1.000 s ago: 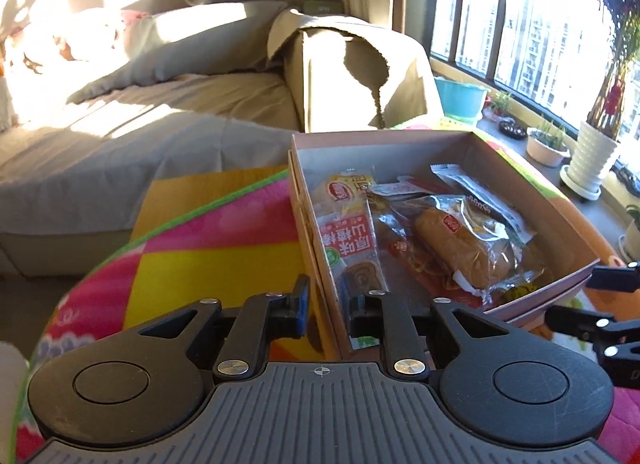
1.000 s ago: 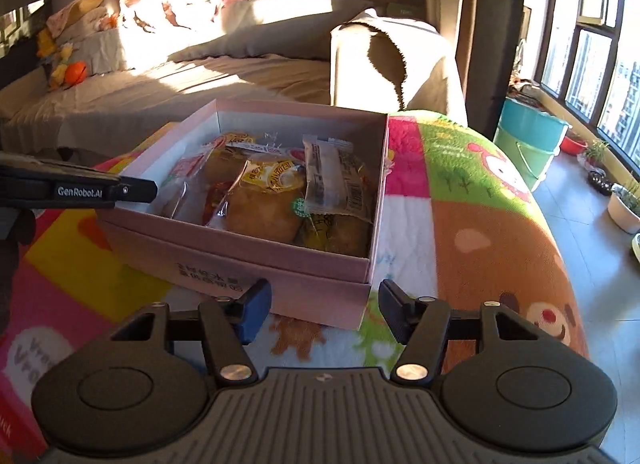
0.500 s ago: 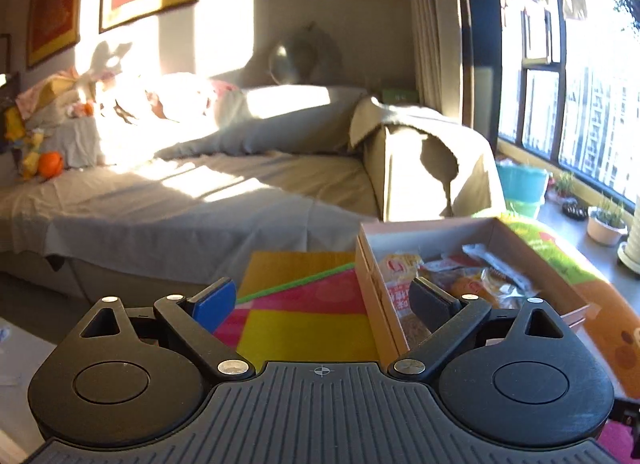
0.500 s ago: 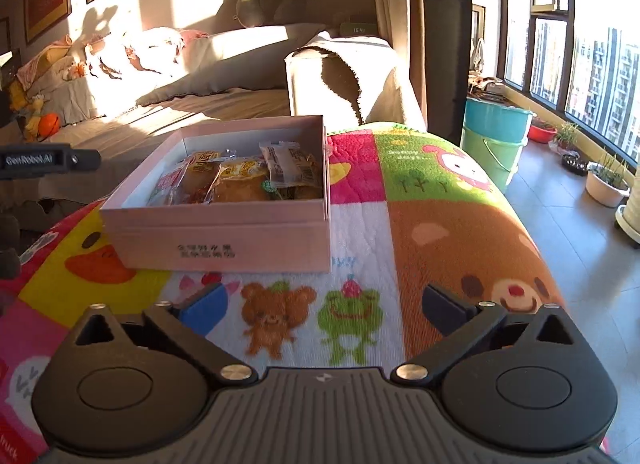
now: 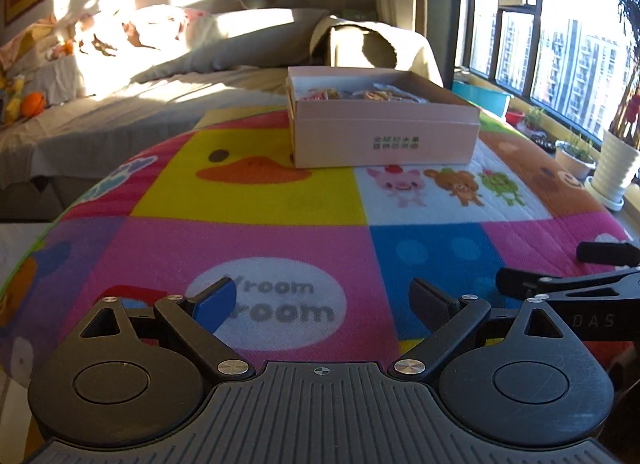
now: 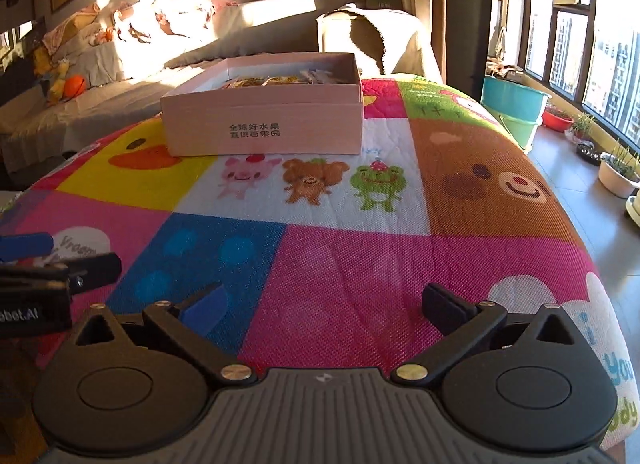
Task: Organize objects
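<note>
While low sun pours through the window, the pink box (image 5: 386,136) sits at the far end of the mat (image 5: 256,232), well away from both grippers. Its lid is off, and over the rim only the tops of some wrapped snacks (image 6: 276,81) show; from this low angle I cannot tell how many there are or how they lie. The near wall of the box carries two lines of dark print. In the right view the box stands just behind a printed pig, bear and frog, with one corner over a yellow duck panel.

The left gripper (image 5: 322,304) hangs over the near edge of the mat, above a white circle with lettering, its fingers spread wide apart with nothing between them. The right gripper (image 6: 322,306) hovers beside it over the pink and blue panels, fingers likewise wide apart and empty. Each gripper shows at the edge of the other's view, so they are side by side and close together.

Behind the mat a sofa (image 6: 132,76) draped in cloth runs along the wall, with an orange ball (image 6: 75,85) among the toys at its left end. A teal bucket (image 6: 514,106) stands on the floor by the window, near some potted plants.
</note>
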`<state>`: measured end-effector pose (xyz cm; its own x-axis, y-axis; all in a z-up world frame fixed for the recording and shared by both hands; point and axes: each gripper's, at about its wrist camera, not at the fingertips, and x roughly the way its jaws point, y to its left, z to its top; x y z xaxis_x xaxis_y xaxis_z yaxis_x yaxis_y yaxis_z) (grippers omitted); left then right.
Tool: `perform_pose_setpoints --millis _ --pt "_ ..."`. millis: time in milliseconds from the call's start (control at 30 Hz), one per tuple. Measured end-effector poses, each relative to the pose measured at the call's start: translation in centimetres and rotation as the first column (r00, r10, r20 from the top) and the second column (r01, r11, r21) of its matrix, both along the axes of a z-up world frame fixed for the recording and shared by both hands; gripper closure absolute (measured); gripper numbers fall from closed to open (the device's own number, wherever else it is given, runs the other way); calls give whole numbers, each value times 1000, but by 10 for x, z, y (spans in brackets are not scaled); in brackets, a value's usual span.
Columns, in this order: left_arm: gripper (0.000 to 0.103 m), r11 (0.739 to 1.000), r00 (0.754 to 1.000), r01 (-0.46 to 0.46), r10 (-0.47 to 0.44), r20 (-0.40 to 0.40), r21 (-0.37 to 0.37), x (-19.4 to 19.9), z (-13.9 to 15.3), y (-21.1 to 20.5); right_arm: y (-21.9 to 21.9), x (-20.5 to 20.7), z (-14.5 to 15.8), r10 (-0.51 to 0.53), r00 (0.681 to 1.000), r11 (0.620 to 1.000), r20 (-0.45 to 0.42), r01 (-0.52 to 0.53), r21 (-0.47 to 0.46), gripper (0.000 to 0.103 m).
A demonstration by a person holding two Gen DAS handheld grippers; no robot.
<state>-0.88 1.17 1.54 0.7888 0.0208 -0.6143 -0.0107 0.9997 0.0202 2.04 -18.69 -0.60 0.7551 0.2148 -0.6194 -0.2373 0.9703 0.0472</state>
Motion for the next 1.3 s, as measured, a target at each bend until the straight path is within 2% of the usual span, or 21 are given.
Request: perform_pose_setpoints --millis 133,233,367,533,1300 --pt "4 1000 1000 -20 19 18 23 -7 -9 -5 -3 -5 0 -27 999 999 17 26 32 0" --pt "4 1000 999 -29 29 19 8 -5 -10 -2 4 -4 -1 -9 1000 1000 17 9 -27 0" --pt "4 999 999 -40 40 15 -6 -3 -10 -1 3 -3 -1 -7 1000 1000 16 7 -20 0" --pt "4 999 999 -40 40 15 -18 -3 -10 -1 7 -1 -2 -55 998 998 16 55 -21 0" --pt "6 999 999 -35 36 20 -33 -5 -10 3 8 -1 -2 -53 998 998 17 53 -27 0"
